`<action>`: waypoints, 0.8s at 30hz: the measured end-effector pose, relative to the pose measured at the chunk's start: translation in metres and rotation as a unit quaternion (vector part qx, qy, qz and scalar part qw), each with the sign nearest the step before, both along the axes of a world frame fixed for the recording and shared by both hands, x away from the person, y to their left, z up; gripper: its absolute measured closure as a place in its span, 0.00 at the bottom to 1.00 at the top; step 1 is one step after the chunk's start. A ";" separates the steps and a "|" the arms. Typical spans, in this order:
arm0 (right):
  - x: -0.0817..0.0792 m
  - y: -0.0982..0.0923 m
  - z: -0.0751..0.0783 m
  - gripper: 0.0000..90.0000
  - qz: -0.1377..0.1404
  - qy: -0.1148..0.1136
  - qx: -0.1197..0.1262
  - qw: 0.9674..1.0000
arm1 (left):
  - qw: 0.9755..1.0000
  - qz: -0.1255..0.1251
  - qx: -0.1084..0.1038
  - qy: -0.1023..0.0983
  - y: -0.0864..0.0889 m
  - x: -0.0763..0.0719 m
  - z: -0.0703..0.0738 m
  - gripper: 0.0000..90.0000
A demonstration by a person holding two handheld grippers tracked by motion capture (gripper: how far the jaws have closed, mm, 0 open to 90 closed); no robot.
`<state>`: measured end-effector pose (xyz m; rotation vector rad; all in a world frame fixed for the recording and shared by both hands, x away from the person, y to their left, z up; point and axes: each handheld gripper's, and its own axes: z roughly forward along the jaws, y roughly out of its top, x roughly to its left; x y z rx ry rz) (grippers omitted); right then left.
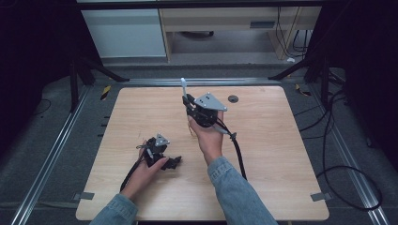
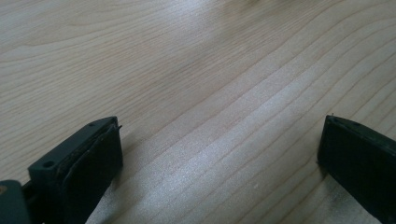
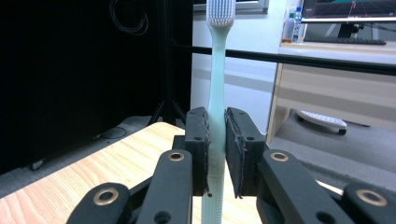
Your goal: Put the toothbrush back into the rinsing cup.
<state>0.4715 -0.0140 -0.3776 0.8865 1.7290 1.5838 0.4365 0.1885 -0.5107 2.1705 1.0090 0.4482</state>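
Wooden desk [image 1: 263,154] from up high: right tongs [image 1: 187,99] lifted mid-desk, left tongs [image 1: 174,161] resting low, nearer the person. Left gripper view: jaws wide apart over bare wood, holding nothing. Right gripper view: jaws clamped on a pale green toothbrush [image 3: 217,84], long axis upright, bristles on top.

Left gripper [image 1: 172,162] low at seven o'clock, jaws spread wide, pointing toward three o'clock. Right gripper [image 1: 187,100] raised near centre, aimed at twelve o'clock, jaws clamped together, right hand [image 1: 207,136] beneath.
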 end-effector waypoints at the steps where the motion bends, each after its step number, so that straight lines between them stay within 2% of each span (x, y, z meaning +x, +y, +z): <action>1: -0.001 0.001 -0.001 0.88 -0.001 -0.003 -0.003 1.000 | 1.000 0.000 0.000 0.000 0.000 0.000 0.000 0.00; 10: -0.002 0.004 -0.009 0.88 -0.004 -0.021 -0.016 1.000 | 1.000 0.000 0.000 0.000 0.000 0.000 0.000 0.00; 24: 0.002 -0.001 -0.023 0.88 -0.016 -0.016 -0.019 1.000 | 1.000 0.000 0.000 0.000 0.000 0.000 0.000 0.00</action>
